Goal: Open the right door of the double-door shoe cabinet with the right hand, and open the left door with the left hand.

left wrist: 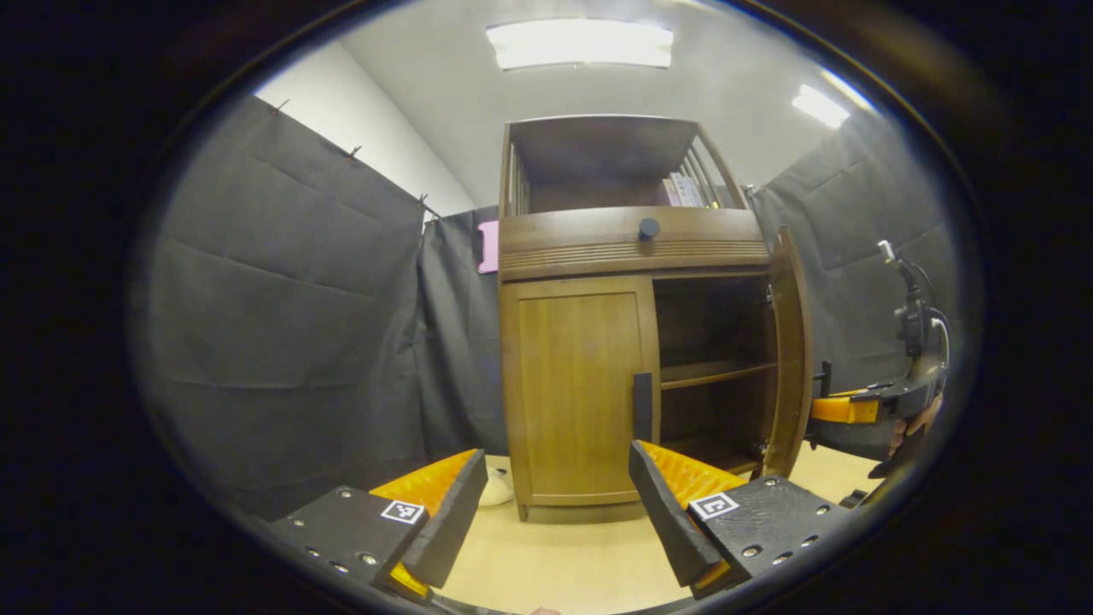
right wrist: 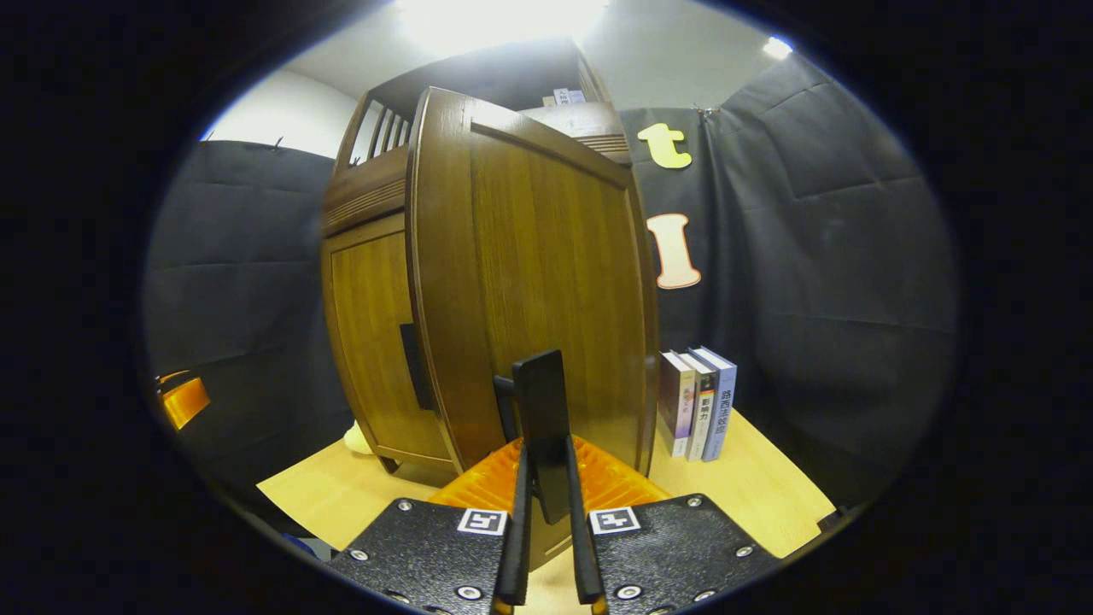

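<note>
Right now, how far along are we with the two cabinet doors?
Done: the right door is swung wide, baring the shelves inside. In hand: the right gripper is shut on that door's black handle. Left: the left door is closed flush, and the left gripper hangs open in front of it, clear of its handle. About halfway.

Books (right wrist: 696, 401) on table (right wrist: 768, 487), right of open right door (right wrist: 546, 273).
</note>
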`<move>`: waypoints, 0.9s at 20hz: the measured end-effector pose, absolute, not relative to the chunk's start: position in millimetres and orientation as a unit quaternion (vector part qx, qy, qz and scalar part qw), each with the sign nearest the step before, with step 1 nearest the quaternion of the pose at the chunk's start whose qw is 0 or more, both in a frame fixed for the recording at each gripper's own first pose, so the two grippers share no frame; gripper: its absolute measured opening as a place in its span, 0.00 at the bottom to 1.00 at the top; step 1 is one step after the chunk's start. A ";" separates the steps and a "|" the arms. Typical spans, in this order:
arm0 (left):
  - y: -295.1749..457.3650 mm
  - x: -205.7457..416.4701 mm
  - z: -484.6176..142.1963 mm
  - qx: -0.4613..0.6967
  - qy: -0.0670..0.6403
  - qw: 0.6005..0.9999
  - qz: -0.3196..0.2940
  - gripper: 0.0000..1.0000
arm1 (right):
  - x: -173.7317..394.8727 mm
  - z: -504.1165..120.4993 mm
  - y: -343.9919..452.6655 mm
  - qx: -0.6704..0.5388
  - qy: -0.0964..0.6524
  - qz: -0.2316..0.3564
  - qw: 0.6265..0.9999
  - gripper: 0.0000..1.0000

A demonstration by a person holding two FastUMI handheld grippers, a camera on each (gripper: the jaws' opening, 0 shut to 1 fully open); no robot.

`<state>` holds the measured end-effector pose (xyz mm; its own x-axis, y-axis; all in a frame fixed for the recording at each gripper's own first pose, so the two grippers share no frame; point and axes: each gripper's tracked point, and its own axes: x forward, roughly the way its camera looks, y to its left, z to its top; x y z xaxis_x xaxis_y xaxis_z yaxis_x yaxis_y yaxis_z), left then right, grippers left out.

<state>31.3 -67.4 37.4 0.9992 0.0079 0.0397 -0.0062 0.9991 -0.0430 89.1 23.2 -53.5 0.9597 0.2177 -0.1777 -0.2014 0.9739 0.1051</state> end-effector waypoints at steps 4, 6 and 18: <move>-72.8 31.5 40.2 -0.023 -0.023 0.999 -0.017 1.00 | 84.3 -53.9 -3.7 0.042 0.097 0.085 0.991 0.18; -74.1 32.4 40.0 -0.023 -0.024 0.999 -0.027 0.98 | 84.3 -54.0 -20.1 0.045 0.097 0.068 0.992 0.18; -90.4 39.8 40.1 -0.020 -0.023 0.996 -0.081 1.00 | 74.2 -55.1 -102.3 0.026 0.101 -0.011 0.995 0.19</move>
<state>39.8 -90.4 40.1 0.9857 -0.1611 0.0495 0.1630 0.9860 -0.0354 74.2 -102.3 -55.1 0.9795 -0.0170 -0.2007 0.0276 0.9984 0.0502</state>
